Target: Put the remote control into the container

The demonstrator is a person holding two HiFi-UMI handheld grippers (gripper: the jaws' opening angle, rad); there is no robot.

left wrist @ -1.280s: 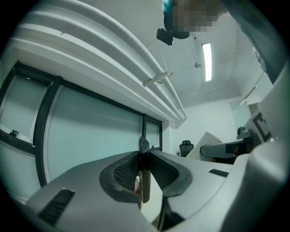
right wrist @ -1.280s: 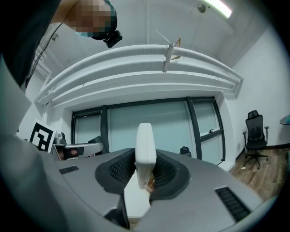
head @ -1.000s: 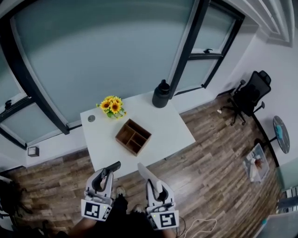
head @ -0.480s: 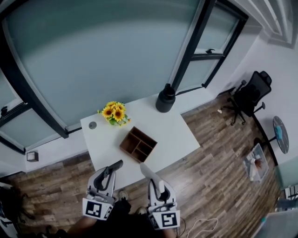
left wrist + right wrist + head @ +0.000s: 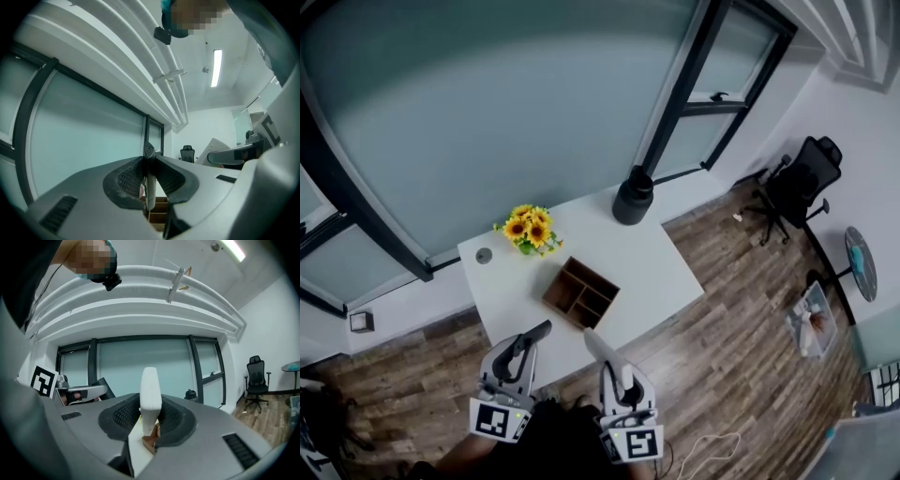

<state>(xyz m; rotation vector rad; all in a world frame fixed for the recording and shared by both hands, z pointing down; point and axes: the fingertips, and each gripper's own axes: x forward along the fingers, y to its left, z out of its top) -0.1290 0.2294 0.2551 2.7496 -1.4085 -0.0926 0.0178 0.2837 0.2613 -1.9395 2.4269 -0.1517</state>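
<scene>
A wooden container [image 5: 581,292] with several compartments sits on the white table [image 5: 666,267]. Both grippers hang level just short of the table's near edge. My left gripper [image 5: 523,349] is shut on a black remote control [image 5: 533,332] that sticks out toward the table. Seen edge-on in the left gripper view, this black remote control [image 5: 149,190] is a thin dark strip between the pads, with the container [image 5: 159,214] below it. My right gripper [image 5: 610,364] is shut on a white remote control [image 5: 594,343]. In the right gripper view the white remote control [image 5: 151,397] rises between the jaws above a corner of the container [image 5: 151,442].
A pot of sunflowers [image 5: 528,228] stands at the table's far left, and a black jug [image 5: 633,197] at its far edge. A round grommet [image 5: 483,255] is set in the far left corner. A black office chair [image 5: 797,187] stands on the wooden floor to the right.
Both grippers have moved forward toward the table, each keeping its remote. The table and container now lie closer to them in the head view.
</scene>
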